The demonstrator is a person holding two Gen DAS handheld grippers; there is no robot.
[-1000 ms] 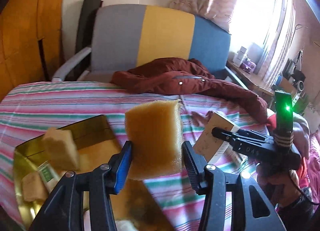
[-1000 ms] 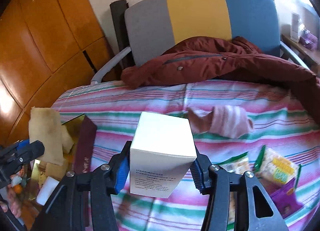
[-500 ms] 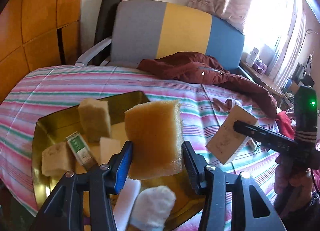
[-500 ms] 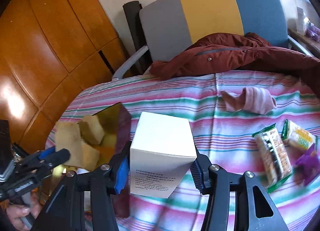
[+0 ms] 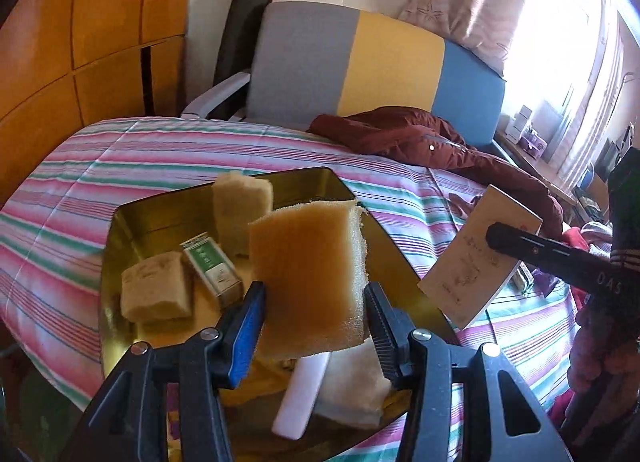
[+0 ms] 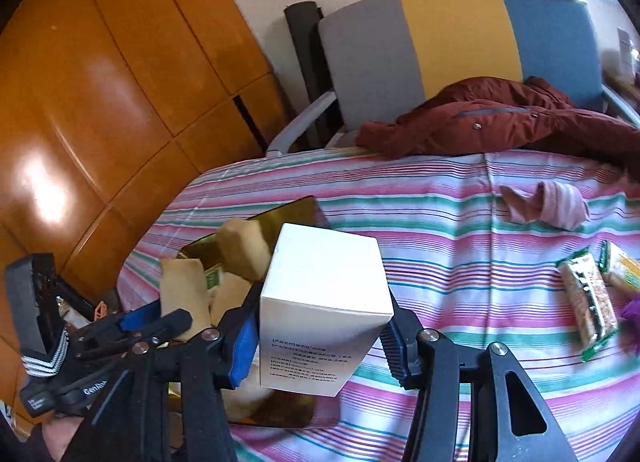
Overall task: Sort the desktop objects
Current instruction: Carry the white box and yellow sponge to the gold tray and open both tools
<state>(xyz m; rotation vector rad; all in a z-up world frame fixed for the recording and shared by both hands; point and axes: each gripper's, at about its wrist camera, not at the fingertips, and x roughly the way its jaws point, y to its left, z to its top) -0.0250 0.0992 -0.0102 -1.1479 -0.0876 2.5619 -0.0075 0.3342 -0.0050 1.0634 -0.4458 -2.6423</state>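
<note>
sponge above gold tray – sponges, green box inside.

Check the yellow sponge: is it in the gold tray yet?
Not yet. The yellow sponge is clamped in the left hand-held gripper, held above the gold tray.

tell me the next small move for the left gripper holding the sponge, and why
Probably lower it a little and open its jaws over the gold tray. The left gripper holds the yellow sponge just above the tray, where two similar sponges and a small green box already lie. The right gripper holds a white box close by, so keep clear of it.
</note>
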